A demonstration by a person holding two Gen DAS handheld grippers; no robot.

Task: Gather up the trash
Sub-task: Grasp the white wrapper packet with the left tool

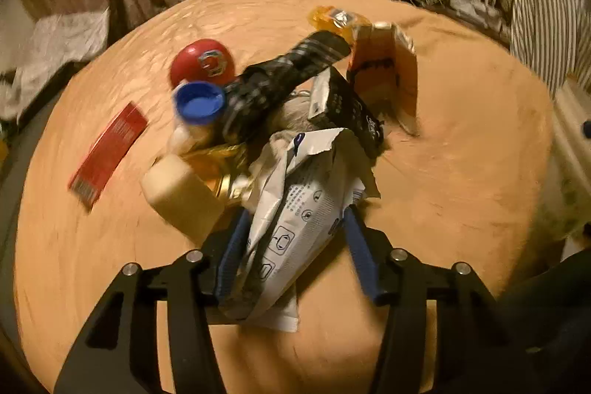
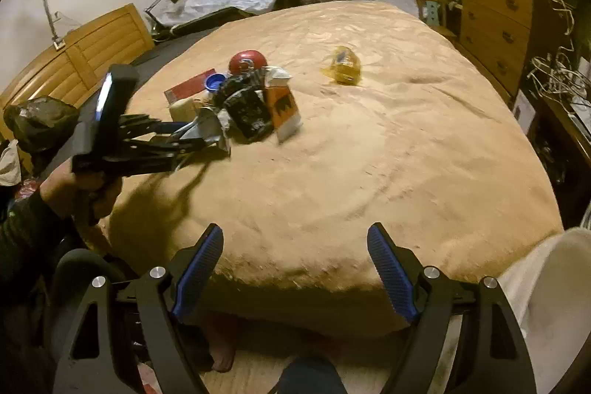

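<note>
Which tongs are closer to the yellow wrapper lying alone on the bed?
Left. The left tongs are at the trash pile beside the yellow wrapper; the right tongs hang open at the bed's near edge.

I am wearing a dark sleeve [image 2: 22, 228] that is ending at my left hand [image 2: 85, 187]. My right gripper [image 2: 295, 268] is showing black arms, silver screws [image 2: 157, 272] behind the fingers, and ribbed blue pads [image 2: 197, 274]. My left gripper [image 1: 295, 246] is showing the same black frame and blue pads.
</note>
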